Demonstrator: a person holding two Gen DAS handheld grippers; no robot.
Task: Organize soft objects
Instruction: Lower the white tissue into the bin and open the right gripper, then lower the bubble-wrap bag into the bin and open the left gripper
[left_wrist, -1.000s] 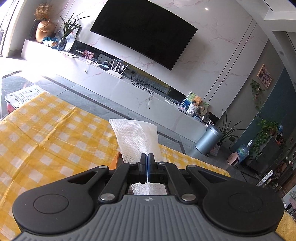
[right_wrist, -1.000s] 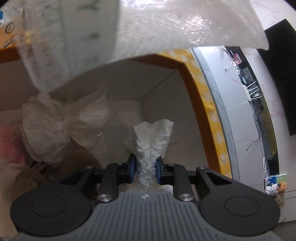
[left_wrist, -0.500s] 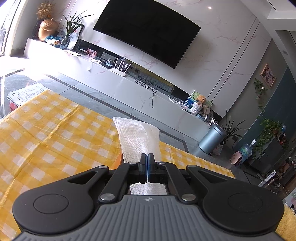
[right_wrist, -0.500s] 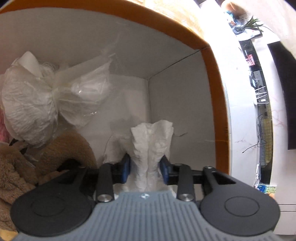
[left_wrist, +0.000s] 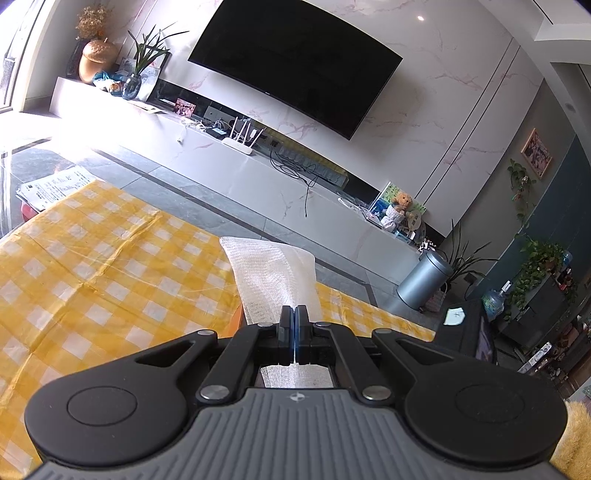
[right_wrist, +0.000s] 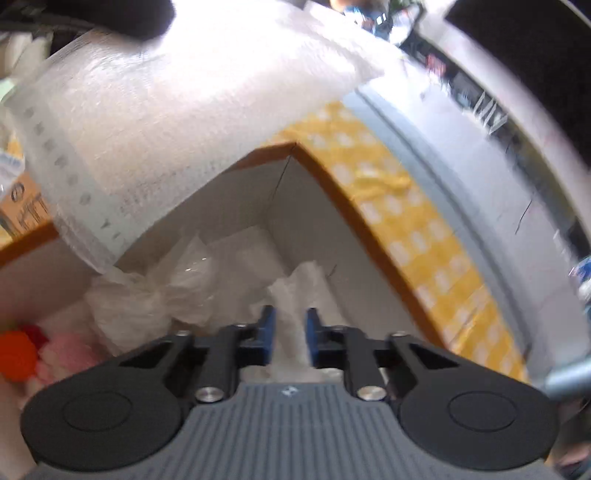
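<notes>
Change since earlier frames: right gripper had lifted back from the box floor and rolled; the crumpled tissue it pinched before now lay lower, in the box corner.
Left gripper: unmoved, jaws pressed together on the white mesh cloth.
Right gripper state: blue pads apart with a clear gap, jaws just closing in from a wider spread; tissue seen through the gap, probably not touched, though blur prevented certainty.
Mesh cloth: open-weave, gauze-like, stiff enough to stand up past the left pads as a flat tapered flap; a strip also showed behind the pads.
Mesh cloth, right view: same cloth arched over the box as a broad translucent band with a printed edge, letters unreadable.
Box: cardboard, orange-brown rim, smooth white inner walls meeting at a sharp corner.
Contents: tissue, wrinkled and peaked; clear crinkled plastic bundle beside it; pink fluffy item and orange round item at left, both smeared and cut off.
Tablecloth: yellow-white check, creased, glossy.
Hidden: box almost wholly behind the left gripper body; right view motion-blurred throughout.
</notes>
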